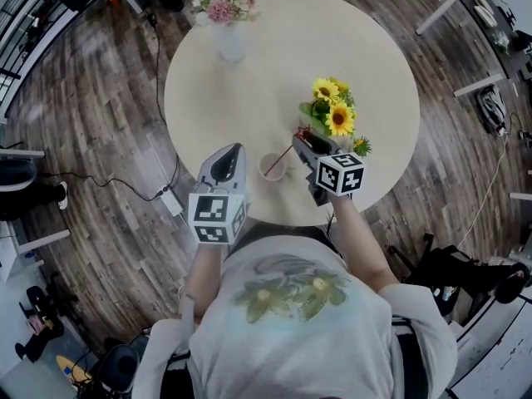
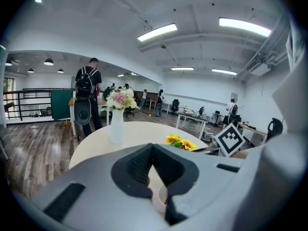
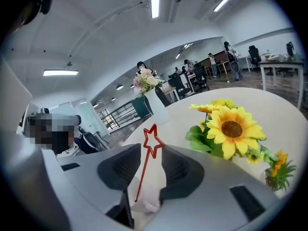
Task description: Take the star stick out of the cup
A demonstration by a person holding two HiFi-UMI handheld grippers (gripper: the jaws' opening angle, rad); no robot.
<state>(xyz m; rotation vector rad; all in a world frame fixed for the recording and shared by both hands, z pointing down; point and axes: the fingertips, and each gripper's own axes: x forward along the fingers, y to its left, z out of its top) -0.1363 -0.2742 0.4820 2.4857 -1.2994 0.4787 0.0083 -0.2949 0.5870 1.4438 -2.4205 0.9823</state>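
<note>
Your right gripper [image 3: 153, 152] straddles the stick [image 3: 146, 166], jaws half-open — poised to pinch it from the cup [image 3: 155, 186]; left gripper [image 2: 153, 150] closed, empty.

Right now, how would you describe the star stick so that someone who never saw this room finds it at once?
Look at the round pale table, at its near edge beside the sunflowers. A small pale cup stands there, and the star stick leans out of it. It is the only thin red rod, topped by an open star outline.
</note>
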